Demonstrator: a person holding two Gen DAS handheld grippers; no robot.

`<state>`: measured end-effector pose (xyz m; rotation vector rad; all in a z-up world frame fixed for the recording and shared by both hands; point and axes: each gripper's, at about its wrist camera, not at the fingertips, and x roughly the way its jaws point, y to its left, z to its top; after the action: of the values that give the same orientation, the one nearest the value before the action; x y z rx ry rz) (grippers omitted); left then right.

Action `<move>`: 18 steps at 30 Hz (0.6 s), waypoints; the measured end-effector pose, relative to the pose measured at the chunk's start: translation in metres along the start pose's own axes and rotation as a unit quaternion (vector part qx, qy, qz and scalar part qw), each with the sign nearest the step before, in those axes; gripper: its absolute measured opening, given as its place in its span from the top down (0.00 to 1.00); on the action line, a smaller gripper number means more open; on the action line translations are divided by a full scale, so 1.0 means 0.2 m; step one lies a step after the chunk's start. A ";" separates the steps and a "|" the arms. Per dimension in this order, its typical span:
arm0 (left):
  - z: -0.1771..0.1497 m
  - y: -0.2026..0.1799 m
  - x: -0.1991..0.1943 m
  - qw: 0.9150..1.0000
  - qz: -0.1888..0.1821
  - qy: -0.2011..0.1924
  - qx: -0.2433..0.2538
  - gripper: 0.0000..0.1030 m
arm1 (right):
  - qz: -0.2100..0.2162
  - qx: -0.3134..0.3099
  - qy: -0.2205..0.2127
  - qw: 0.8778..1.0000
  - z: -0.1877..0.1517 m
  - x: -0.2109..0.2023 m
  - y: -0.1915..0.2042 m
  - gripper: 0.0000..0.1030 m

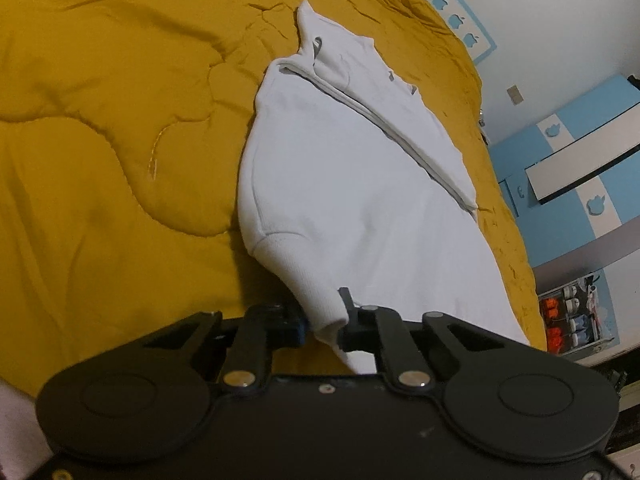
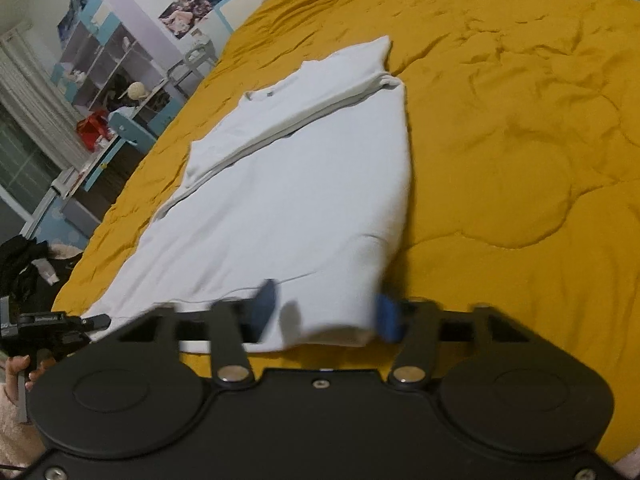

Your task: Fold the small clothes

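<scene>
Left claw: matte black plastic body, two round raised discs at either side, silver pivot screws on black link arms, small screws along the housing edge. One fingertip pad is blue. Right claw: same black build, silver pivots, blue pads. Person's sleeve: pale pink, fluffy fabric.
</scene>
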<state>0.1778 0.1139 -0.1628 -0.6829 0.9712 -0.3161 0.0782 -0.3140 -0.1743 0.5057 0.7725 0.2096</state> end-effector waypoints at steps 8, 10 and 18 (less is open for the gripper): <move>0.05 -0.07 -0.07 0.999 -0.025 -0.023 0.012 0.94 | 0.063 0.063 -0.037 0.995 0.04 -0.09 -0.04 0.91; 0.09 -0.09 -0.09 0.999 -0.035 -0.036 0.012 0.94 | 0.080 0.072 -0.051 0.993 0.08 -0.11 -0.03 0.91; 0.44 -0.15 0.01 0.994 -0.083 -0.065 0.002 0.94 | 0.114 0.110 -0.106 0.982 0.37 -0.04 0.01 0.92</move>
<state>0.2541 0.1238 -0.1109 -0.7723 0.7906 -0.4142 0.1252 -0.3424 -0.1235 0.8152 0.5297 0.2799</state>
